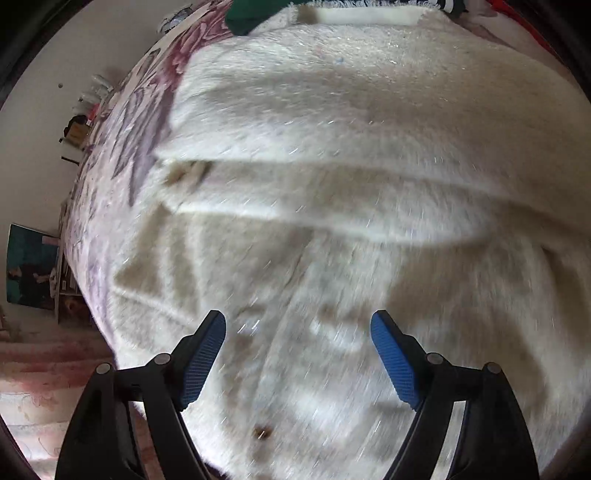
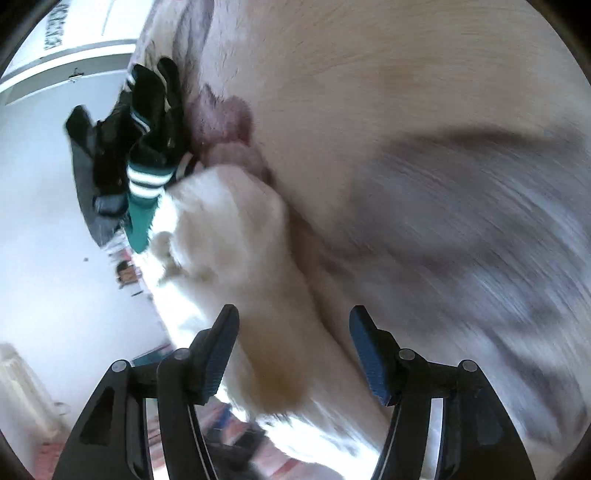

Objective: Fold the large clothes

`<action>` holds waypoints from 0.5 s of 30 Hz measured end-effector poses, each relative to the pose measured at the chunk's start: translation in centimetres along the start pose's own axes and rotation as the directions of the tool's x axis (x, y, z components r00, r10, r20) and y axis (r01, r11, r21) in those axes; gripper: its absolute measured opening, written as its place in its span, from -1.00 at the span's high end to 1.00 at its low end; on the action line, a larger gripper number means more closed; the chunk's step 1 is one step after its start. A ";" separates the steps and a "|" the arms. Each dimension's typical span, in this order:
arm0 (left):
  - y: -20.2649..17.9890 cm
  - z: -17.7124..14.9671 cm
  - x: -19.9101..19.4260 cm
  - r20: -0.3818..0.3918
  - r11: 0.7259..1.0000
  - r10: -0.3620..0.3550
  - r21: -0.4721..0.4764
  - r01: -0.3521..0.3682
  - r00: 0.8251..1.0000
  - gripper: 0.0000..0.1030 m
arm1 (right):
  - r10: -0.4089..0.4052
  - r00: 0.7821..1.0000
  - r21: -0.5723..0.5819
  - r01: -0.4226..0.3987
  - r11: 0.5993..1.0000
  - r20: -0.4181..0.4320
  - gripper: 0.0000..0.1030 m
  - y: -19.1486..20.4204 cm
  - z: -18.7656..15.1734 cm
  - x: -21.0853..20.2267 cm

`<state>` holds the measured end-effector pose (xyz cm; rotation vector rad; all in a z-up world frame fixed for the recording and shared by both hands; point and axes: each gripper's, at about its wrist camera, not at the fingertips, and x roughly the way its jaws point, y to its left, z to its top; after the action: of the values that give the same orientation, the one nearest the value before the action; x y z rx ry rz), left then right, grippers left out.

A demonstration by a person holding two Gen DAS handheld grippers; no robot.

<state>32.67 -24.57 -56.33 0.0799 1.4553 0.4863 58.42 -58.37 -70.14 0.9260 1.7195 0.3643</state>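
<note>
Left wrist view. A bed under a floral blanket [image 1: 122, 122] fills the frame, with a pale wall and shelf clutter at far left and a patterned rug [image 1: 40, 373] on the floor below. The coat [image 1: 332, 147], a large white fluffy garment, lies spread on the blanket and covers most of it. One layer is already turned over the body, and its edge runs as a raised fold [image 1: 295, 218] across the middle. A dark button [image 1: 261, 431] marks the front near the lower edge. A green garment [image 1: 243, 18] lies beyond the coat's far end. The left gripper [image 1: 298, 328] hovers over the near part of the coat, jaws spread wide and holding nothing; whether the tips touch the pile cannot be told.

Right wrist view. The frame is tilted and motion-blurred: white wall and door at left, the blanket [image 2: 480, 240] streaked grey at right. A thick white portion of the coat [image 2: 236, 236], possibly a sleeve, runs from mid-frame down between the fingers. The right gripper [image 2: 293, 325] is released, jaws apart on either side of this portion without pinching it. A green garment [image 2: 142, 206] with white stripes lies heaped with dark clothes at the coat's far end.

Handling, by judgement. The coat looks soft, bulky and fairly heavy, with a long pile that may slip; it should drape rather than crease sharply. A deep bite on a hem, cuff or fold edge would likely hold better than a pinch of surface fur.
</note>
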 end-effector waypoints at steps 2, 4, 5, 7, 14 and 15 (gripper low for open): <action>-0.7 0.5 1.1 -0.004 1.000 0.015 0.012 -0.015 1.000 -0.55 | -0.016 0.996 0.021 0.018 1.000 -0.089 -0.25 1.2 1.7 4.3; -1.1 0.7 1.9 -0.011 0.999 0.030 0.029 -0.030 0.999 -0.56 | -0.112 0.983 -0.037 0.108 0.993 -0.144 0.44 2.4 2.3 6.3; -1.4 0.7 1.9 -0.010 0.999 0.032 0.032 -0.031 0.999 -0.57 | -0.234 0.963 -0.151 0.214 0.965 -0.132 0.71 3.9 2.2 6.6; -1.1 0.4 2.0 -0.003 0.999 0.022 0.023 -0.022 1.000 -0.60 | -0.397 0.918 -0.318 0.369 0.874 -0.025 0.81 6.9 1.8 6.0; -0.5 0.7 2.3 -0.012 1.000 -0.013 0.013 0.013 1.000 -0.61 | -0.524 0.846 -0.438 0.509 0.741 0.096 0.84 9.4 3.1 4.3; -0.8 0.7 2.2 -0.016 1.000 -0.013 0.013 0.014 1.000 -0.61 | -0.542 0.835 -0.468 0.518 0.716 0.095 0.82 10.2 3.0 4.9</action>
<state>33.60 -24.30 -58.57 0.0767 1.4733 0.4674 64.74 -48.77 -67.82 0.0384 1.7395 0.3974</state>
